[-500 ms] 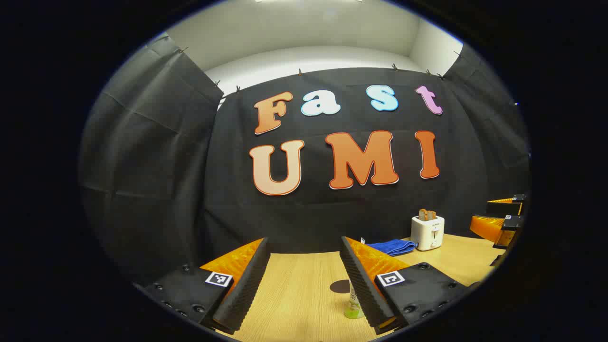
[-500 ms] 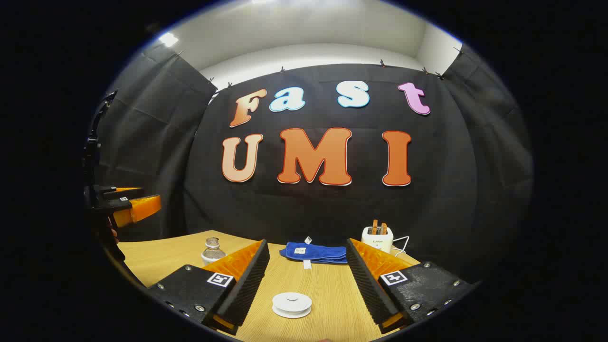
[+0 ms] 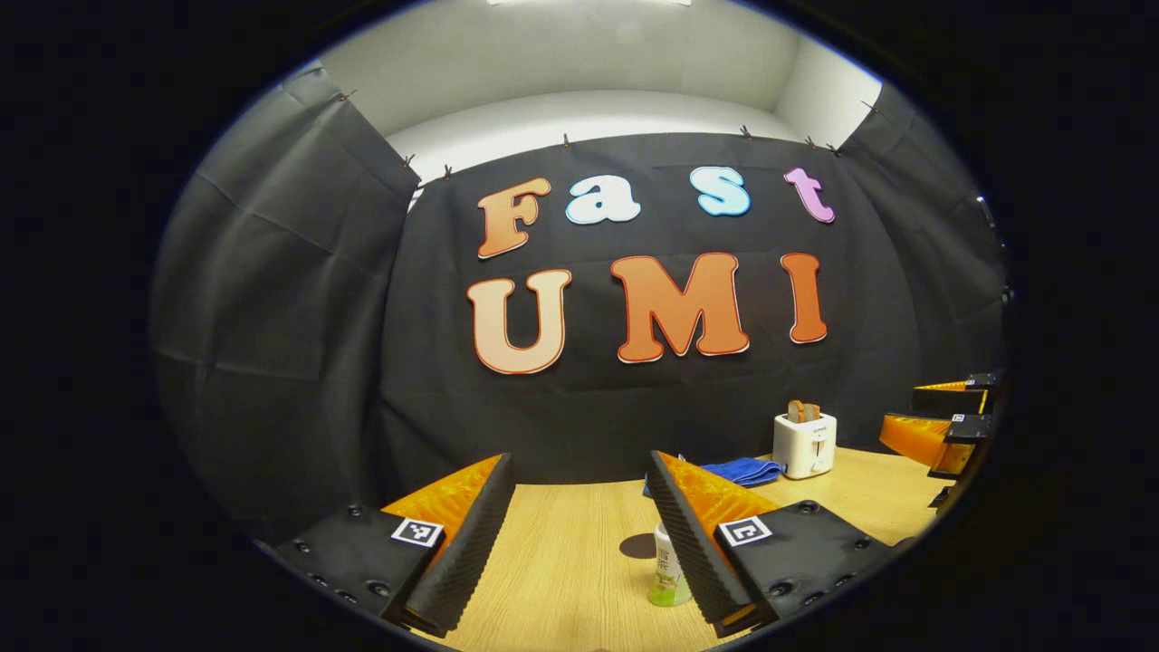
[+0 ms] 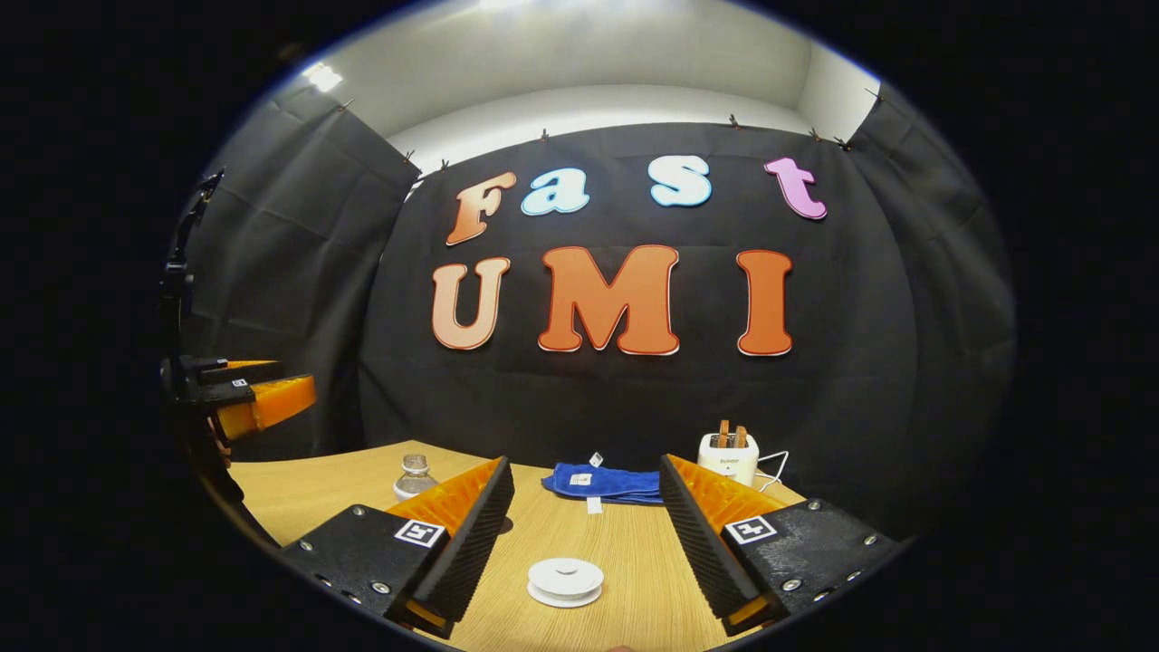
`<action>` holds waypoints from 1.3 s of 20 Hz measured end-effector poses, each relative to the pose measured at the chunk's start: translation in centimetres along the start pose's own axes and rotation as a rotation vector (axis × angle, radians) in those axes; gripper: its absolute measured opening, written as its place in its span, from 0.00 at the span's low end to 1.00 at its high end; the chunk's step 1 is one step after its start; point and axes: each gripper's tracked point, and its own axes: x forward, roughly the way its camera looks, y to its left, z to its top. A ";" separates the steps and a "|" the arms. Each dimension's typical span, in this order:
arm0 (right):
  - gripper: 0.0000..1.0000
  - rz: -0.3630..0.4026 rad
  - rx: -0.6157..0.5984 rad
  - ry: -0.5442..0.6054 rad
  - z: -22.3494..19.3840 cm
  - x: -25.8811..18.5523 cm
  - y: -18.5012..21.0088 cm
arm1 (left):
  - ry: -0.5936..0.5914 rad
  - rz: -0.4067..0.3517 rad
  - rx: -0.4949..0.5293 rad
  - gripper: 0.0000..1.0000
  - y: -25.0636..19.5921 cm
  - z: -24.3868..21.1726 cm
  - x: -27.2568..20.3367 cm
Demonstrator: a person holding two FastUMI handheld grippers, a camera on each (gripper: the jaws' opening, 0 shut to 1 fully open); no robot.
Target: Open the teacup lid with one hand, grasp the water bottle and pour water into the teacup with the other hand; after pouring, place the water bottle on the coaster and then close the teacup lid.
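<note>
In the left gripper view, my left gripper (image 3: 579,458) stands open above the wooden table (image 3: 561,561). A small water bottle (image 3: 665,572) with a white cap and green label stands just behind its right finger, partly hidden by it. A dark round coaster (image 3: 636,545) lies right behind the bottle. In the right gripper view, my right gripper (image 4: 585,462) is open, with a white lidded teacup (image 4: 565,580) on the table low between its fingers. The bottle's clear top (image 4: 414,474) shows past its left finger. The left gripper (image 4: 263,398) hovers at the far left.
A white toaster (image 3: 804,444) (image 4: 729,460) with toast and a cord stands at the back of the table. A folded blue cloth (image 3: 744,471) (image 4: 605,483) lies beside it. The right gripper (image 3: 942,426) hangs at the right edge. Black cloth walls close the booth.
Both grippers have shifted slightly. In the left gripper view the bottle shows more of its cap and sits a bit higher. Both stay open.
</note>
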 end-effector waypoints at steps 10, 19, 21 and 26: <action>0.96 0.016 -0.010 -0.001 -0.3 0.1 0.3 | 0.012 -0.021 0.002 0.95 -0.3 -1.2 0.4; 0.97 0.055 -0.021 0.143 -6.8 3.3 2.3 | 0.018 -0.040 0.030 0.94 -1.3 -2.4 0.1; 0.97 0.063 -0.021 0.175 -8.4 4.1 2.5 | 0.024 -0.035 0.030 0.94 -1.1 -2.6 0.1; 0.95 0.076 -0.010 0.299 -13.7 6.1 2.6 | 0.044 -0.026 0.034 0.94 -0.8 -3.7 0.2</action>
